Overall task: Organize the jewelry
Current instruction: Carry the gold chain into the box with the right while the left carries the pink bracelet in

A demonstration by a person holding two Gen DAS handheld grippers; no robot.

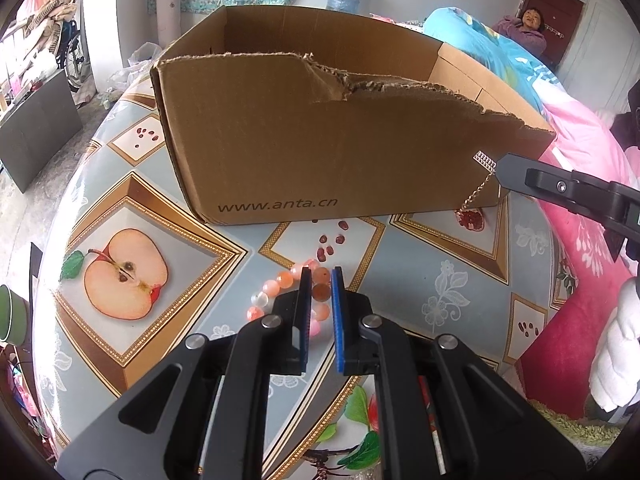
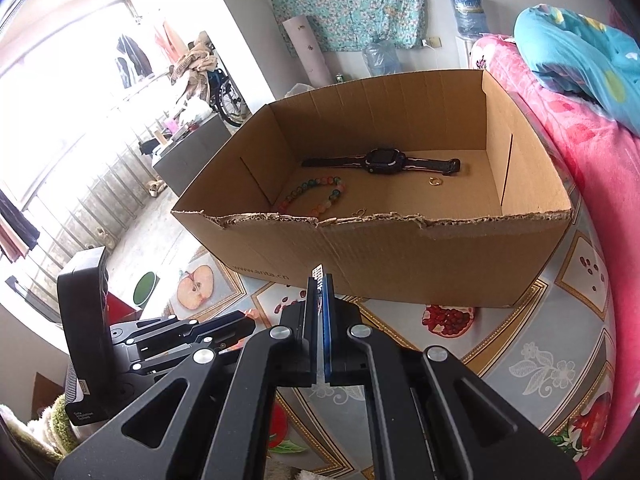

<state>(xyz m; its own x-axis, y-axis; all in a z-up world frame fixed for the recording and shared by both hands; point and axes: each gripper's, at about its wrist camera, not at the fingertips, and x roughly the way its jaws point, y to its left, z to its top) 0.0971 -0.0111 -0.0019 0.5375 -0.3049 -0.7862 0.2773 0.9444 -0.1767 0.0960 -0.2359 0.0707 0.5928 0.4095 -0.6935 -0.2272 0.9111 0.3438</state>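
Observation:
A pink bead bracelet (image 1: 280, 286) lies on the table. My left gripper (image 1: 320, 276) is closed around its beads, the jaws touching them on both sides. My right gripper (image 2: 319, 280) is shut on a gold chain with a rectangular pendant (image 1: 484, 160); the chain hangs down in front of the cardboard box (image 1: 300, 140). The pendant tip also shows between the right fingers (image 2: 319, 272). Inside the box (image 2: 400, 248) lie a black watch (image 2: 380, 162), a multicoloured bead bracelet (image 2: 316, 196) and a small gold ring (image 2: 435, 181).
The round table has a fruit-print cloth (image 1: 120, 272). A bed with pink and blue bedding (image 1: 580, 152) is at the right, with a person (image 1: 528, 28) lying on it. The left gripper's body (image 2: 160, 344) is low at left in the right wrist view.

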